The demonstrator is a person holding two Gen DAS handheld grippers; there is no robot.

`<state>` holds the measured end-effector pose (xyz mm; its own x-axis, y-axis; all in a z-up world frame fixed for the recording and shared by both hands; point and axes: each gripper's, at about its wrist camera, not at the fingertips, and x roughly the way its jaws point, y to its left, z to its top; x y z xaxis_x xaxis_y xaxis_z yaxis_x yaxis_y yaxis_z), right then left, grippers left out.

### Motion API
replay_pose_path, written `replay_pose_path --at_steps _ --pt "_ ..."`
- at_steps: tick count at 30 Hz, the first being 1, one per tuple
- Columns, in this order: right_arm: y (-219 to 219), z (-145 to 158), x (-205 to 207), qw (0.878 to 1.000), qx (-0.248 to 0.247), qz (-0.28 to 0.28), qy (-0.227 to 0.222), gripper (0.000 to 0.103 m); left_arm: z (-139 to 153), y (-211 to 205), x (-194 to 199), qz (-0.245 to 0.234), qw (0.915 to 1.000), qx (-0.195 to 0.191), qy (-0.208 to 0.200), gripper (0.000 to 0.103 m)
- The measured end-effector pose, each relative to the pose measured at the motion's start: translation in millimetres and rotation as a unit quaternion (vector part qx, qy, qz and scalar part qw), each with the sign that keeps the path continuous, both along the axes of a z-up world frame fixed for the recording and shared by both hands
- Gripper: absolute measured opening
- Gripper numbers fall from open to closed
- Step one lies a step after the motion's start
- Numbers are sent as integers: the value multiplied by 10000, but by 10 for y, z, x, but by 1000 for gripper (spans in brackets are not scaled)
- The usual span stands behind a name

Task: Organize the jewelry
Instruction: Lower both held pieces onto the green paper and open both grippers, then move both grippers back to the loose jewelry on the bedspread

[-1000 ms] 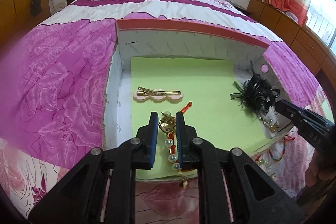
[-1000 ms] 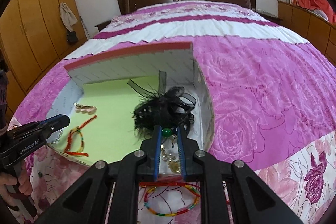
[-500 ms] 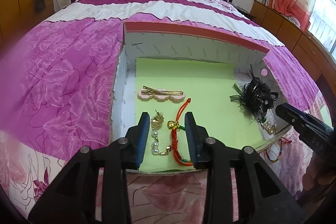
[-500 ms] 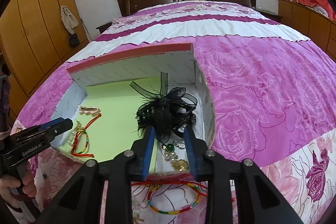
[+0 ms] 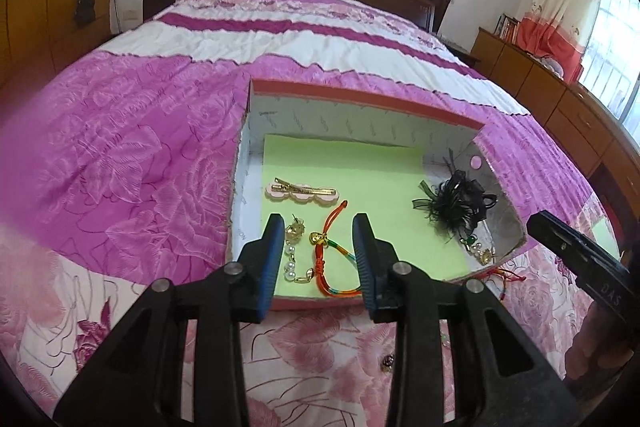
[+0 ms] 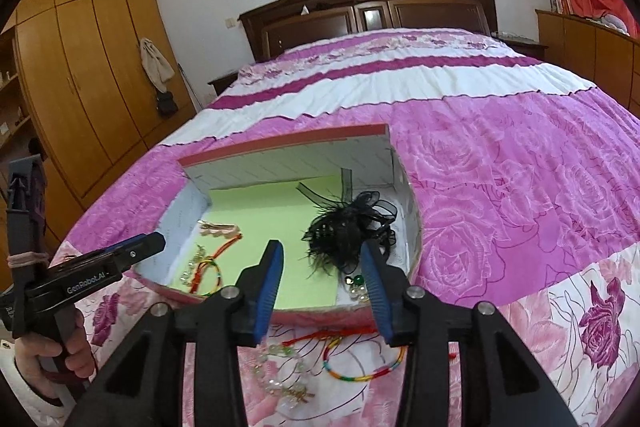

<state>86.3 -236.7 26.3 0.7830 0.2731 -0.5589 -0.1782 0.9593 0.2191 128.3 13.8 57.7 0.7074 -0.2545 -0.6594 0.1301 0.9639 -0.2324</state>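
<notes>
An open box (image 5: 360,95) with a green liner (image 5: 344,163) lies on the bed. In it lie a pink hair clip (image 5: 302,190), a pearl and gold earring (image 5: 294,251), a red cord bracelet (image 5: 332,259), a black feather hairpiece (image 5: 456,203) and a green-bead earring (image 5: 476,247). My left gripper (image 5: 318,259) is open and empty above the pearl earring and red bracelet. My right gripper (image 6: 322,279) is open and empty at the box's near edge; the green-bead earring (image 6: 356,287) lies by its right finger. A multicolour bracelet (image 6: 364,363) and a crystal piece (image 6: 280,379) lie outside on the bed.
The box's near wall (image 6: 304,317) stands between my right gripper and the liner. The pink floral bedspread (image 5: 120,155) spreads all round. A wooden headboard (image 6: 368,7) is at the far end, wardrobes (image 6: 80,67) at the left, a low cabinet (image 5: 560,99) at the right.
Both grippers have opened and pulled back. The left let go of the pearl earring, which now lies on the liner. The right let go of the green-bead earring, now in the box corner.
</notes>
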Motion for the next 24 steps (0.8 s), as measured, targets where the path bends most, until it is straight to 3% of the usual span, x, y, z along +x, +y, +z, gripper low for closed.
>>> replay_pose_path --at_steps 16,24 --pt "-75 114 -467 9993 228 -3 -280 53 259 34 -428 -62 9990 -76 -437 27" --pt "-153 60 -705 9994 233 -69 -259 54 212 -22 -554 -325 9991 -86 -268 27"
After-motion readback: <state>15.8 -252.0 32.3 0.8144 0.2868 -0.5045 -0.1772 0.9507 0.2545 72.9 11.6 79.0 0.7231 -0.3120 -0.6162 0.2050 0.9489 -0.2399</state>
